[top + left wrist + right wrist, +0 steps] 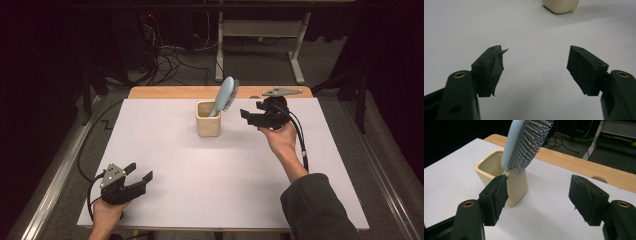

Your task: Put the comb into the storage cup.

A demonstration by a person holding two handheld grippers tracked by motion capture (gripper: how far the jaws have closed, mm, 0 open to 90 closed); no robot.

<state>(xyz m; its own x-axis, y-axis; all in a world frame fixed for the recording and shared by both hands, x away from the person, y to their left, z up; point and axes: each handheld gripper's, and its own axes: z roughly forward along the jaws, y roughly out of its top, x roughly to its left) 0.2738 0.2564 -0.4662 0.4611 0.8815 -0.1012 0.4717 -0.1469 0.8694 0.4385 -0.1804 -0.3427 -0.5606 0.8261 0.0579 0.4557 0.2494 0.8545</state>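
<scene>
Hairbrush, pale blue plastic with grey bristles (226,95), stands handle-down in cream square ceramic cup (207,121), head leaning out toward your right gripper (248,116). Cup sits mid-table on white board (200,175), toward far edge. Your right gripper hovers just beside cup, jaws apart, nothing between pads. Your left gripper (141,175) near front-left corner, jaws wide, nothing held, well apart from cup.
</scene>
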